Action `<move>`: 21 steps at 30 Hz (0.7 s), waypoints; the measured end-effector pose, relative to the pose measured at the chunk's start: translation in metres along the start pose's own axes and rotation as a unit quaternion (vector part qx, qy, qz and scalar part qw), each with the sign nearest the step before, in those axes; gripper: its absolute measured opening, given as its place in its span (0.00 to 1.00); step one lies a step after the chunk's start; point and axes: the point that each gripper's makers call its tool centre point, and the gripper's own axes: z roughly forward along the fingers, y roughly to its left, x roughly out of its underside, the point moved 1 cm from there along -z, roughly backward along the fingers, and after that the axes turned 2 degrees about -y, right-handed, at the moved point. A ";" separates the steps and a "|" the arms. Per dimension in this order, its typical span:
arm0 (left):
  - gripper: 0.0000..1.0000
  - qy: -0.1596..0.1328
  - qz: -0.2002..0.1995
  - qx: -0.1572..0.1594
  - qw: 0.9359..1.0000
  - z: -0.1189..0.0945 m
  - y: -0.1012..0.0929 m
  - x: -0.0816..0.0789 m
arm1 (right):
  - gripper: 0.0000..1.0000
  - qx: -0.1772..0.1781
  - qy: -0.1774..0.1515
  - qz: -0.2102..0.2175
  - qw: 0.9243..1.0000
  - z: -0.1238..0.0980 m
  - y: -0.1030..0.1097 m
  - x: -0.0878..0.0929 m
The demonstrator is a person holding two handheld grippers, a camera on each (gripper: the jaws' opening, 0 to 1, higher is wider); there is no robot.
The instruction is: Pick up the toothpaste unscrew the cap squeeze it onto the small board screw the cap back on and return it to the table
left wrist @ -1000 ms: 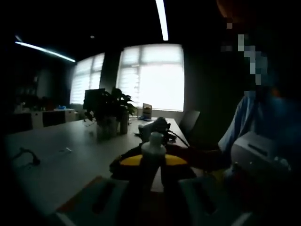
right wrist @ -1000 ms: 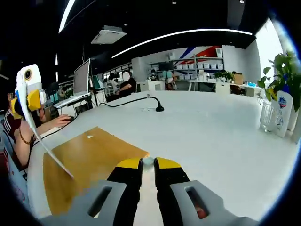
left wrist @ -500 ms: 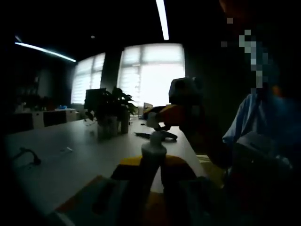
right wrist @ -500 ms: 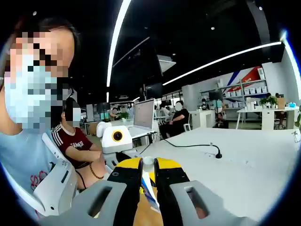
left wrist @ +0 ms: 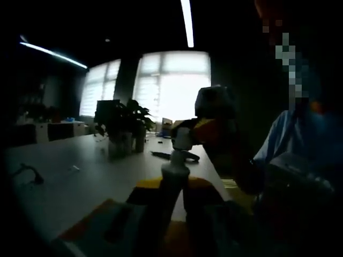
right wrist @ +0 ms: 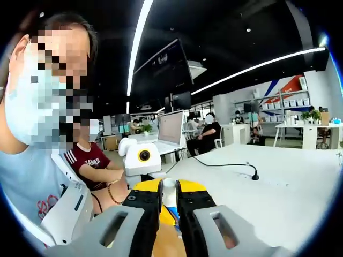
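A: Step?

B: Cap going back on, by my read. Left gripper point(left wrist: 172, 195) is clamped on the toothpaste point(left wrist: 172, 176), tube upright between its jaws with the neck poking up. Right gripper point(left wrist: 185, 138) comes in from the right in the left gripper view, its tips right over the neck.

A: Right gripper state?

B: Jaws close together, pinching a small white thing. I take it for the cap point(right wrist: 169, 184), seen at the jaw tips in the right gripper view. In the left gripper view the same cap point(left wrist: 182, 140) sits just above the tube's neck, touching or nearly so; too dark to tell which.

A: Could it be unscrewing instead?

B: Possible. Frames alone don't settle it. The cap sits loose over the neck either way.

A: Board?

B: An orange-brown board point(left wrist: 94, 227) lies on the white table point(left wrist: 80, 182) below the left gripper. Can't see paste on it, too dim.

A: Next move?

B: Line the cap square over the thread, press down lightly, twist the right gripper while the left keeps the tube steady. A tilted cap would cross-thread or slip out.

A: Background?

B: Potted plants point(left wrist: 126, 128) by the window, and a seated person in a red shirt point(right wrist: 91, 160).
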 end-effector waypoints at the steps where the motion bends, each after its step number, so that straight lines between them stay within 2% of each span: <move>1: 0.13 0.001 0.001 0.000 1.000 0.000 0.000 0.000 | 0.09 -0.001 0.004 -0.001 1.000 0.002 0.001 0.002; 10: 0.13 0.006 0.007 -0.004 1.000 -0.002 0.000 0.000 | 0.09 -0.011 0.023 -0.004 1.000 0.011 0.002 0.008; 13: 0.13 0.009 0.004 -0.007 1.000 -0.002 0.001 0.000 | 0.09 -0.014 0.035 -0.020 0.999 0.014 0.004 0.010; 18: 0.13 0.013 -0.001 -0.005 1.000 -0.001 0.000 0.000 | 0.09 -0.032 0.097 -0.074 0.992 0.015 0.007 0.013; 20: 0.13 0.013 -0.002 -0.007 1.000 -0.001 0.001 0.000 | 0.09 -0.038 0.122 -0.078 0.989 0.017 0.007 0.013; 21: 0.13 0.014 -0.002 -0.010 1.000 -0.001 0.002 0.000 | 0.09 -0.036 0.124 -0.079 0.989 0.020 0.005 0.012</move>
